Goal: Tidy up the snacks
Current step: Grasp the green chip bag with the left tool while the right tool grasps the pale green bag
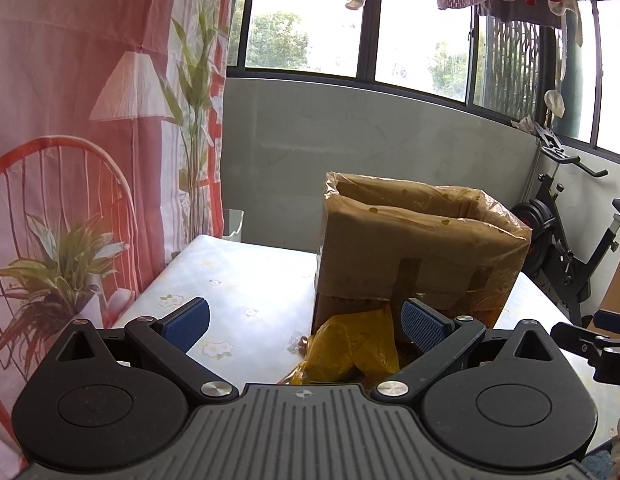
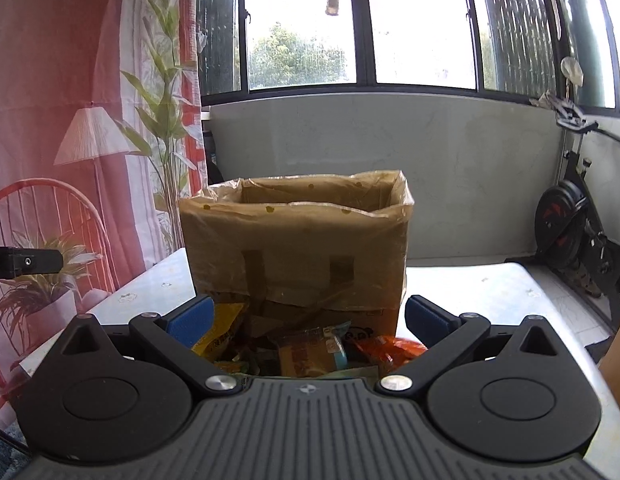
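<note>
Both my grippers, left (image 1: 304, 322) and right (image 2: 308, 316), gape empty over snacks (image 2: 310, 350); next, probably pick one (box (image 2: 298, 244) waits behind

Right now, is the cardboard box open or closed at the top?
Open. The cardboard box stands upright; a plastic liner folds over its rim.

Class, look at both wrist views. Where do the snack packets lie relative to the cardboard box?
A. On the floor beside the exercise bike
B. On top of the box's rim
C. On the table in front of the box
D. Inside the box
C: the packets lie on the table at the foot of the box, on its near side; none rest on its rim.
</note>
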Tool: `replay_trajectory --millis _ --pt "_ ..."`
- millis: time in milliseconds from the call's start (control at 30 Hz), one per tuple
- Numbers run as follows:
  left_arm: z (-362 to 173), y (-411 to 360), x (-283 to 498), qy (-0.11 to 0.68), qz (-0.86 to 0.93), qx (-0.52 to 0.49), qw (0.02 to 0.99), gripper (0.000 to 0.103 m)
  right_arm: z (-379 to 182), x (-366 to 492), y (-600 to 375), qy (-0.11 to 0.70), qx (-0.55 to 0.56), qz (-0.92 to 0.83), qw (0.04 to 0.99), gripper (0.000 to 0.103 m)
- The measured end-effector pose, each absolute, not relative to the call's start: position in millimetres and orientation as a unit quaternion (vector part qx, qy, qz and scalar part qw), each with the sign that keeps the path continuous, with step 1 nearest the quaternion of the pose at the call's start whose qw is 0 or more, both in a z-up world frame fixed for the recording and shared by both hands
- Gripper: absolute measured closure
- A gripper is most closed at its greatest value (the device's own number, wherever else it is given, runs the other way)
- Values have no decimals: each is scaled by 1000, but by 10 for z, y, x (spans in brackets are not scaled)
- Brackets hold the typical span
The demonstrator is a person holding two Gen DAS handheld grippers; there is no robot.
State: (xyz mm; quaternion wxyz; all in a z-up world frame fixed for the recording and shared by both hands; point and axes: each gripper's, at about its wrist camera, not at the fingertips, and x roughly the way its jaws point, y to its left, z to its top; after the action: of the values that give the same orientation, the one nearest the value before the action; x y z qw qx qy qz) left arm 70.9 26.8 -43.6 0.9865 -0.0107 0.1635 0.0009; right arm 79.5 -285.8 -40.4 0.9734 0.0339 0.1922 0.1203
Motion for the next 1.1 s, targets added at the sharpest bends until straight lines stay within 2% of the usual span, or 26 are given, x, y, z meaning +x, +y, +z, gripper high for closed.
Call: replay_trajectory --millis 200,500,1100 --pt "-672 265 929 187 -7 -27 982 1 -739 957 -2837 224 8 93 970 0" --pt "-988 166 1055 242 12 -19 970 1 -1079 1172 -2813 261 39 125 957 0" --pt "-1342 75 1257 294 -13 -12 956 2 -1413 1374 -2757 319 24 116 940 2"
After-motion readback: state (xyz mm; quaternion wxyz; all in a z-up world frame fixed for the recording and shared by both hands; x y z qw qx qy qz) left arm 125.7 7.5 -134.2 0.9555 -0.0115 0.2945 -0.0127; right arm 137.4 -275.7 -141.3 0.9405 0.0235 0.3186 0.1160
